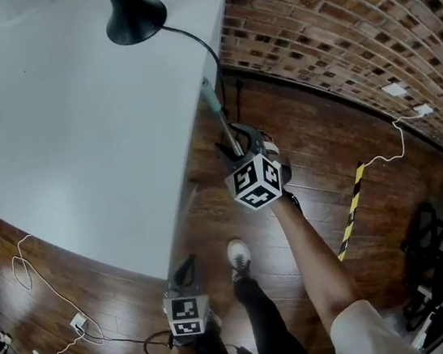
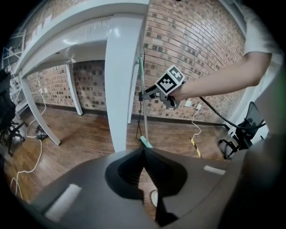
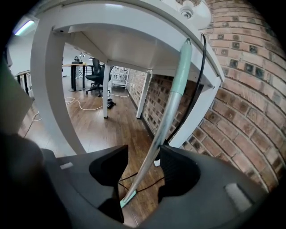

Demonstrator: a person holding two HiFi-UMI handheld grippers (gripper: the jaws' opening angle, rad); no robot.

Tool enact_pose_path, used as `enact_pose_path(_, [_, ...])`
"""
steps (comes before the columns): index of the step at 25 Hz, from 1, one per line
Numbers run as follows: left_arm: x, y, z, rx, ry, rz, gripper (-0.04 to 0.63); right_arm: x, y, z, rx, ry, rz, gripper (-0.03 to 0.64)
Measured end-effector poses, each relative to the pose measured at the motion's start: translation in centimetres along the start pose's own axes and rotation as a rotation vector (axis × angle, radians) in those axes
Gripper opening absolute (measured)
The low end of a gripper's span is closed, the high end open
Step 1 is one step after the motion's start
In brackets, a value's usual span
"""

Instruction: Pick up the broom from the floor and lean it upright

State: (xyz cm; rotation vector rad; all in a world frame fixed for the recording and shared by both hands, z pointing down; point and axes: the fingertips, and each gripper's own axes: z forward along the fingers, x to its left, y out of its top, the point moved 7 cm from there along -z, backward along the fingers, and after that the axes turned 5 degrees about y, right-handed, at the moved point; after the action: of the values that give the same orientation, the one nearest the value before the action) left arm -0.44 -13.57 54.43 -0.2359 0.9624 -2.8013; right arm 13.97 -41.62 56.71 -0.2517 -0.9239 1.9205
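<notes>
Wood floor fills the lower part of head view, and a brick wall runs along the top right. White table takes the left half, seen from above.

Broom stands upright, slightly tilted, just beside the table's right edge, between table and wall. Its pale green grip at the top rests against the table edge and a metal pole runs down from it. Its head sits on the floor near a table leg.

Right arm reaches forward. Right gripper is at the pole, below the green grip. In right gripper view its jaws stand wide apart with the pole passing between them. The pole is close against the right-hand jaw with a clear gap to the other, so it is not clamped.

Left gripper hangs low by the table's near corner, well apart from the broom. Left gripper view shows its jaws together with nothing in them.

Black chairs stand at far right. Black lamp base sits on the table's far end. Its black cable drops over the edge near the broom's top.

Yellow-black striped strip lies on the floor right of the arm. White cable loops on the floor at bottom left. White shoe shows below the right gripper.
</notes>
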Motion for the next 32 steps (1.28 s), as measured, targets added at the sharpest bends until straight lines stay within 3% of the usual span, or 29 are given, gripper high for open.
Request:
enact_pose_path(8, [0.2, 0.0, 0.4, -0.001, 0.0, -0.002, 0.0, -0.6, -0.5, -0.4, -0.003, -0.036, 0.012, 0.22])
enact_pose_path(12, [0.4, -0.2, 0.5, 0.003, 0.002, -0.009, 0.0, -0.5, -1.1, -1.2, -0.003, -0.094, 0.004, 0.014])
enact_pose_path(18, [1.0, 0.7, 1.0, -0.016, 0.027, -0.035, 0.0, 1.2, -2.9, -2.3, 0.028, -0.1, 0.02, 0.012])
enact_pose_path(23, [3.1, 1.6, -0.5, -0.038, 0.071, -0.096, 0.0, 3.0, -4.7, -5.7, 0.043, -0.138, 0.175, 0.012])
enact_pose_path(27, [4.3, 3.7, -3.5, -0.09, 0.094, -0.101, 0.0, 5.6, -5.3, -10.3, 0.071, -0.151, 0.267, 0.012])
enact_pose_path(32, [5.2, 6.2, -9.1, -0.161, 0.106, -0.071, 0.0, 8.3, -1.9, -17.0, 0.013, -0.205, 0.41, 0.012])
